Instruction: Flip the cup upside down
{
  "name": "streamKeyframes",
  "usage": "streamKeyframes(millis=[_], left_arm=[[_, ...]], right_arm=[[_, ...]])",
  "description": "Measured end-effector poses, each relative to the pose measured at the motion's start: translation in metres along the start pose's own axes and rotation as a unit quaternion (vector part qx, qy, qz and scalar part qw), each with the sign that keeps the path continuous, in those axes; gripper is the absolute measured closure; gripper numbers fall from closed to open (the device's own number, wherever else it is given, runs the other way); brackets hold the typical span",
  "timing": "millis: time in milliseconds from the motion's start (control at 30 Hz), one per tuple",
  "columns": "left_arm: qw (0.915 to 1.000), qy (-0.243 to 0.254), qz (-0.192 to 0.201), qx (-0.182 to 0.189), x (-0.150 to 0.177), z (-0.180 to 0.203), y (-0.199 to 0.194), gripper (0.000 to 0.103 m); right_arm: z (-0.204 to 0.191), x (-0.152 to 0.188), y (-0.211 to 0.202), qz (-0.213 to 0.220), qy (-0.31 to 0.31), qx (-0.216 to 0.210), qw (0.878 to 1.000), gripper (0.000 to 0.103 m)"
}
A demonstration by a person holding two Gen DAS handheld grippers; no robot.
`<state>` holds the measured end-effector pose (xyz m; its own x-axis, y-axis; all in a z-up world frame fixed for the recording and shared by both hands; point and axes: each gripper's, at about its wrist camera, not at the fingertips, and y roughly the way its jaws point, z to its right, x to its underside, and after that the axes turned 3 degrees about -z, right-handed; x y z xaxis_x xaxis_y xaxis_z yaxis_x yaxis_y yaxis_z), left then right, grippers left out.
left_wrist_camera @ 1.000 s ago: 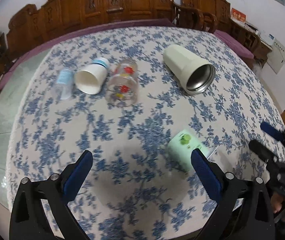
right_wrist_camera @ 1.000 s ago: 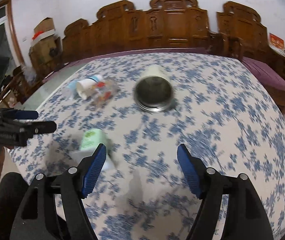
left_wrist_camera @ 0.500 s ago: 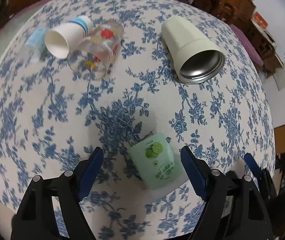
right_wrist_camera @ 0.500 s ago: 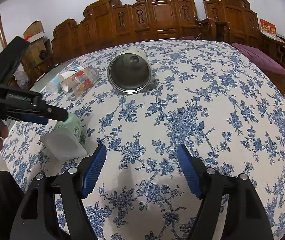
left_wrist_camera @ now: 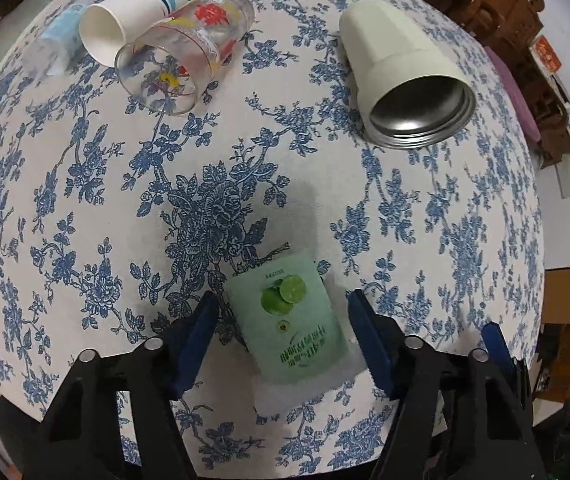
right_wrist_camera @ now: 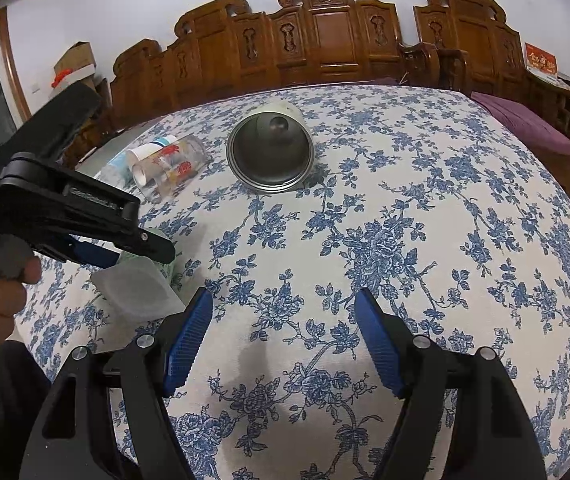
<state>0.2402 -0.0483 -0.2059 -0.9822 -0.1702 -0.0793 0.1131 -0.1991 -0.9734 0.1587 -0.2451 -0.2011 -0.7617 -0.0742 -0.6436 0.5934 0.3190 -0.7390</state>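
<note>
Green cup [left_wrist_camera: 293, 322] on its side btwn wide-open left tongs [left_wrist_camera: 283, 332], untouched, right tongs [right_wrist_camera: 283, 344] open, empty

A pale green, square-sided plastic cup [left_wrist_camera: 289, 320] was seen lying on its side on the white tablecloth with a blue flower print [left_wrist_camera: 405, 208], close to the near edge of the table. Its upward-facing wall was printed with a picture of cut limes and lines of small dark green lettering, too small to be read. The closed base was pointed toward the middle of the table and the open mouth toward the near edge. From the right wrist view the same cup [right_wrist_camera: 137, 290] was shown mouth-on: a wide, translucent whitish rim of rounded square shape, with the green body partly hidden behind it.
</note>
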Motion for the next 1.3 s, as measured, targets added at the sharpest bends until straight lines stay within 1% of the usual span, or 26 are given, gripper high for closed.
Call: streamKeyframes(millis=[33,133,200,267,433,533,667,733,867,1000,1033,1200,1300], left_arm=[[1.0,-0.002,-0.002,-0.001,-0.001,0.001,0.002,0.048],[1.0,0.004,0.001,0.0,-0.002,0.004,0.002,0.056],[0.9997,0.022,0.008,-0.005,-0.003,0.01,0.0,0.056],[0.999,0.038,0.026,-0.003,-0.004,0.016,-0.005,0.057],[0.9936,0.081,0.079,-0.003,-0.011,0.025,-0.017,0.057],[0.9877,0.106,0.114,-0.01,-0.019,0.03,-0.018,0.057],[0.9801,0.131,0.148,-0.016,-0.029,0.036,-0.017,0.057],[0.9745,0.148,0.167,-0.023,-0.034,0.041,-0.017,0.057],[0.9635,0.175,0.2,-0.034,-0.033,0.046,-0.015,0.057],[0.9553,0.199,0.212,-0.054,-0.028,0.05,-0.007,0.057],[0.9533,0.202,0.218,-0.054,-0.025,0.049,-0.007,0.057],[0.9467,0.212,0.233,-0.066,-0.01,0.049,-0.01,0.058],[0.9422,0.222,0.239,-0.075,0.006,0.049,-0.013,0.059]], right_arm=[[0.0,0.0,0.0,0.0,0.0,-0.001,1.0,0.027],[0.0,0.0,0.0,-0.001,-0.001,-0.003,1.0,0.027],[-0.001,0.0,0.001,-0.003,0.0,-0.004,1.0,0.027],[-0.001,-0.001,0.001,-0.003,0.001,-0.007,1.0,0.027],[0.0,-0.002,-0.002,0.002,0.006,-0.012,1.0,0.027],[0.004,-0.003,-0.002,0.003,0.015,-0.01,1.0,0.027],[0.011,-0.004,-0.003,0.004,0.033,-0.013,0.999,0.027],[0.014,-0.004,-0.003,0.005,0.037,-0.012,0.999,0.027],[0.018,-0.006,-0.003,0.008,0.045,-0.014,0.999,0.027],[0.021,-0.008,-0.002,0.01,0.054,-0.017,0.998,0.027],[0.022,-0.008,-0.003,0.011,0.055,-0.017,0.998,0.027],[0.022,-0.008,-0.003,0.012,0.057,-0.017,0.998,0.027],[0.022,-0.008,-0.004,0.013,0.057,-0.016,0.998,0.027]])
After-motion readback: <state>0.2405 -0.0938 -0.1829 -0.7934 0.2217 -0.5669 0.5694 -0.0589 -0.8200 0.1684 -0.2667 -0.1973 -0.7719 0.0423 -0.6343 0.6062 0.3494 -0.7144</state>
